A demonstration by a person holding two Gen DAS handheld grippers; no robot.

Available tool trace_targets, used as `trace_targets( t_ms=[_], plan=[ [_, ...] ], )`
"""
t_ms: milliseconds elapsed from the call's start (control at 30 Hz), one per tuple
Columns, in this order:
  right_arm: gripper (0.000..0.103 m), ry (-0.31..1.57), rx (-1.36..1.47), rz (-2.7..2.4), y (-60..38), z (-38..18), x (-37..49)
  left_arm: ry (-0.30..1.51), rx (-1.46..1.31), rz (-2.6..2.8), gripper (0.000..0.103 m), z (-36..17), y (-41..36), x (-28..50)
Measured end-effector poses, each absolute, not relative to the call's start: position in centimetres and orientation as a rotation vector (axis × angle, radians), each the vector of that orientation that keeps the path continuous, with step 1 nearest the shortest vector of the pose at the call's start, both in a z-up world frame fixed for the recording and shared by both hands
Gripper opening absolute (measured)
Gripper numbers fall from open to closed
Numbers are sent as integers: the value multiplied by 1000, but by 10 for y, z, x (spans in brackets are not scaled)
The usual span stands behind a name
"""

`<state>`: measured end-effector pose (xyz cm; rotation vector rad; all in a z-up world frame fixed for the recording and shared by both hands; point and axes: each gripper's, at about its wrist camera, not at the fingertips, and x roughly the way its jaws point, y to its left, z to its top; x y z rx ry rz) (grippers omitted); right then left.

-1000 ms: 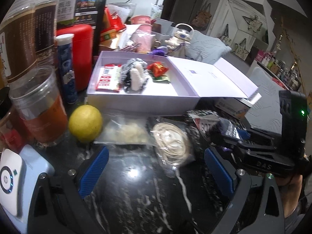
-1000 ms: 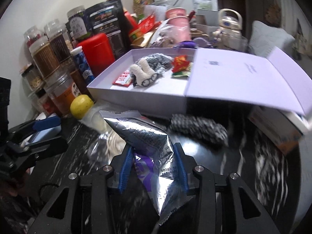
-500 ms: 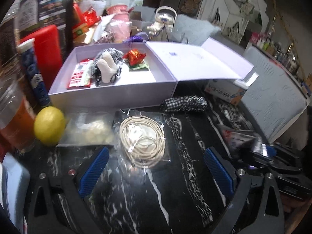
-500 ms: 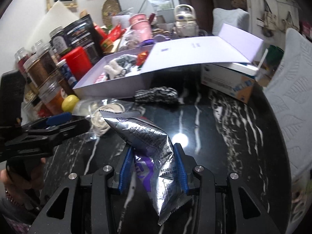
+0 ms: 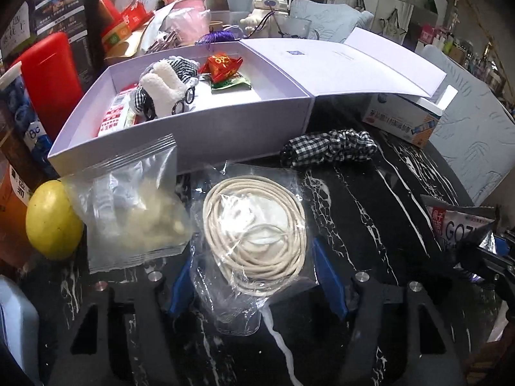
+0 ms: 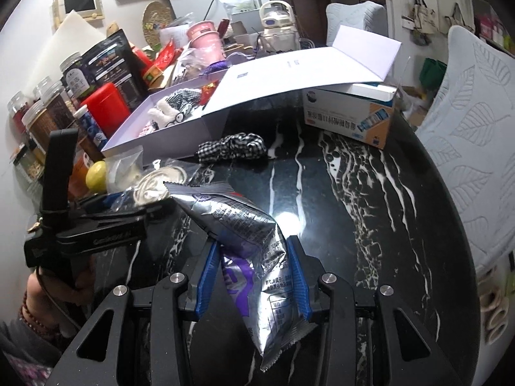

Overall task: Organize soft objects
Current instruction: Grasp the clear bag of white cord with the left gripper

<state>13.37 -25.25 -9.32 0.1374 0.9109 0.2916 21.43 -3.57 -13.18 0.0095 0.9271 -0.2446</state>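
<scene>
Meanwhile, on the black marble table [image 6: 338, 193], my left gripper [image 5: 254, 276] is closing its jaws around a clear bag of coiled cord [image 5: 254, 225]; the blue pads flank the bag, but I cannot tell whether they press it yet. My right gripper [image 6: 254, 276] is clenched on a silver snack bag [image 6: 248, 241], held above the table at the near right. A second clear bag [image 5: 128, 206] lies just left of the cord, beside a lemon [image 5: 51, 220]. A checked cloth [image 5: 328, 146] rests at the foot of the open lilac box [image 5: 193, 135], far of the cord. Inside that box sit a plush toy [image 5: 164, 91], 1 red packet [image 5: 222, 64] and a flat pack.
</scene>
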Motion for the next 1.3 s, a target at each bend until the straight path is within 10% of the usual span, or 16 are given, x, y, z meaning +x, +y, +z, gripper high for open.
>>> trace_targets(
  t_ms=[600,967,1300],
  plan=[
    [41,925,136,300,-247,-101,115,998,63,-386,63,-129,-43,142],
    [42,958,154,279,-250,-110,117,952,131,-341,84,-135,-50,148],
    [46,1007,163,298,-243,-121,120,973,-20,-383,57,-127,-40,155]
  ],
)
